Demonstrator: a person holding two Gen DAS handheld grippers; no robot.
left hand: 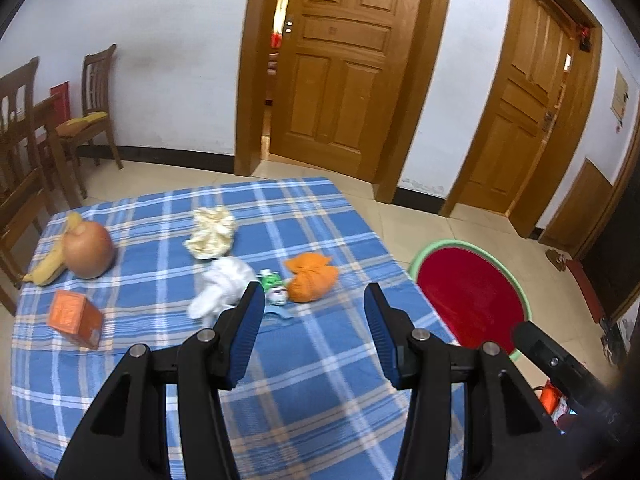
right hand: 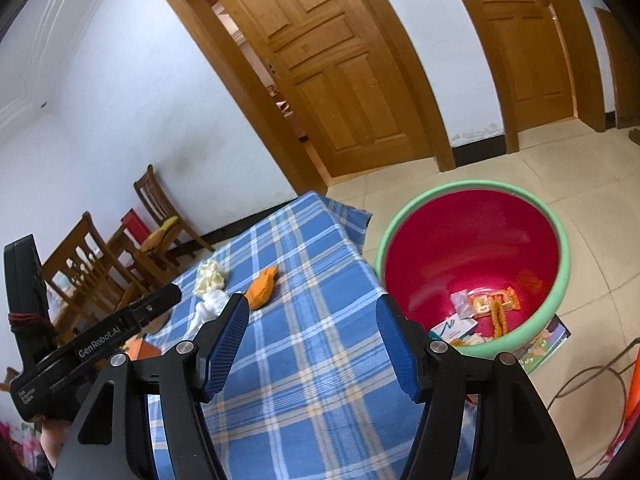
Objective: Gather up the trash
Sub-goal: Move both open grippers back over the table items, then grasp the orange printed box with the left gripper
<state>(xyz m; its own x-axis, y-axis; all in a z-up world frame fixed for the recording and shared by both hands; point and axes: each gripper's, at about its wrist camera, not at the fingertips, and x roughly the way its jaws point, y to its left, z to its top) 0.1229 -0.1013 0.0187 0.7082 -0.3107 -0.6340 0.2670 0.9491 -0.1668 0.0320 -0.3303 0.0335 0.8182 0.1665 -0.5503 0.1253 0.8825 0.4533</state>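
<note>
Beside the bin point(right hand: 558, 240), both tongs, left point(left hand: 314, 300) and right point(right hand: 312, 312), gape empty over the counter point(left hand: 320, 360). Between pickups, likely; next grab: white wad point(left hand: 224, 288), needing a pinch.

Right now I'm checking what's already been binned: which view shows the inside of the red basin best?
The right wrist view: the red basin opens toward it, wrappers visible at the bottom. The left wrist view shows its rim and red inner wall, no contents.

Left hand-held gripper point(left hand: 314, 294) jaws apart, empty; right hand-held gripper point(right hand: 312, 306) likewise, angled downward.
</note>
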